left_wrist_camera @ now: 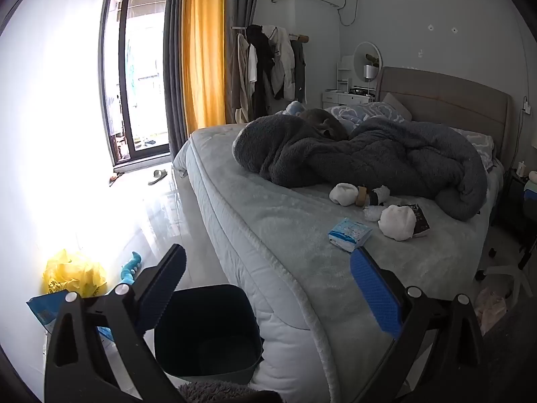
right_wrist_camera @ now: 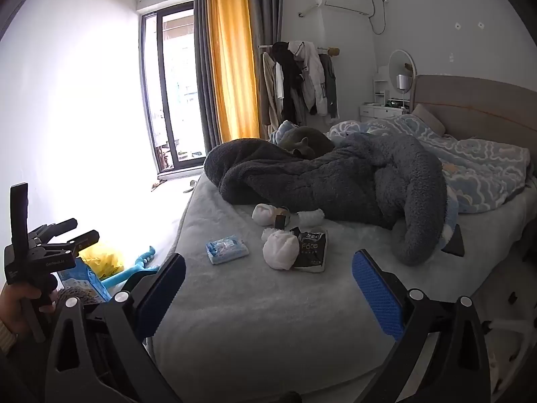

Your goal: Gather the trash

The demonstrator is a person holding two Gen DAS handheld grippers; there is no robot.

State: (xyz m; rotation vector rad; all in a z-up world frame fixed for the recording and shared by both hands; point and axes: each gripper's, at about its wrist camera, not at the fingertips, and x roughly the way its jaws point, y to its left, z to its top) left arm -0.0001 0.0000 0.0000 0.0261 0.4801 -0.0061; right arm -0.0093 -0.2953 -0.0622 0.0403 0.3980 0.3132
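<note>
Trash lies on the bed: a blue tissue pack [left_wrist_camera: 349, 234] [right_wrist_camera: 227, 248], a big crumpled white wad [left_wrist_camera: 397, 222] [right_wrist_camera: 281, 252], a black "Face" packet [left_wrist_camera: 421, 219] [right_wrist_camera: 312, 250], a smaller white wad [left_wrist_camera: 343, 193] [right_wrist_camera: 263, 214], a brown tape roll [left_wrist_camera: 362, 195] [right_wrist_camera: 281, 219] and crumpled plastic [left_wrist_camera: 381, 194] [right_wrist_camera: 310, 216]. A dark bin [left_wrist_camera: 208, 332] stands on the floor at the bed's corner. My left gripper [left_wrist_camera: 268, 294] is open and empty above the bin and mattress edge; it also shows at the left of the right wrist view [right_wrist_camera: 84, 230]. My right gripper [right_wrist_camera: 268, 297] is open and empty over the bed.
A grey fleece blanket [right_wrist_camera: 335, 174] and a cat [right_wrist_camera: 307, 141] lie behind the trash. A yellow bag [left_wrist_camera: 75, 273], blue toy [left_wrist_camera: 132, 268] and blue packet [left_wrist_camera: 42, 312] lie on the floor by the bin. A nightstand [left_wrist_camera: 517, 198] stands right of the bed.
</note>
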